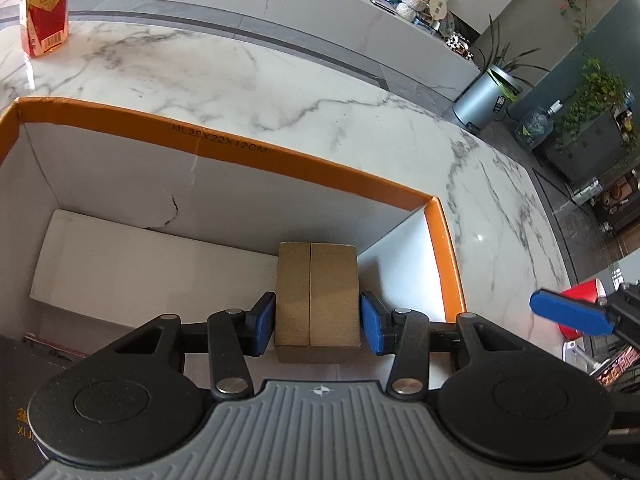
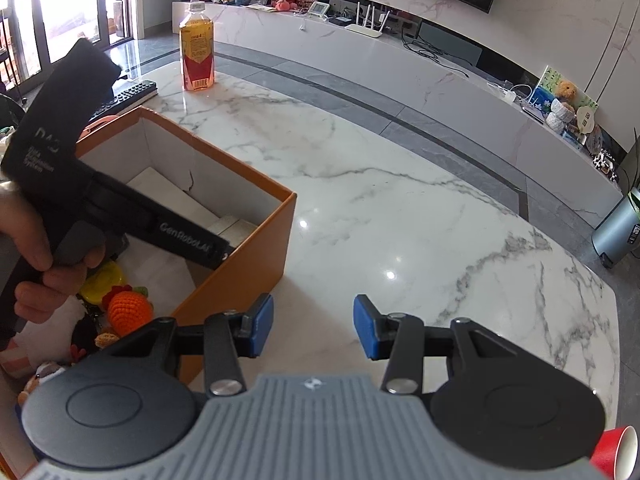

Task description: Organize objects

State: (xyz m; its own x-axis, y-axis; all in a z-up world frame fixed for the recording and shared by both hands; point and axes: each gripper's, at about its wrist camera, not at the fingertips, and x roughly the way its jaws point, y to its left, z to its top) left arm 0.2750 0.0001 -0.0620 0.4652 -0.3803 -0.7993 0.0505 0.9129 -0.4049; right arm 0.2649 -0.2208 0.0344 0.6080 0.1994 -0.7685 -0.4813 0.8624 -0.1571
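Note:
My left gripper (image 1: 318, 322) is shut on a small brown cardboard box (image 1: 316, 298) and holds it inside the orange storage box (image 1: 224, 152), near its right wall, above a flat white box (image 1: 140, 264) on the bottom. In the right wrist view the left gripper's body (image 2: 120, 216) reaches down into the orange box (image 2: 240, 256). My right gripper (image 2: 314, 328) is open and empty, over the marble table (image 2: 400, 220) just right of the orange box. One of its blue fingers (image 1: 568, 314) shows at the right edge of the left wrist view.
A bottle of amber drink (image 2: 197, 54) stands at the table's far left; it also shows in the left wrist view (image 1: 44, 4). A remote control (image 2: 128, 94) lies behind the orange box. An orange crocheted toy (image 2: 130, 310) and other small items lie left of it. A red cup (image 2: 618, 454) is at the lower right.

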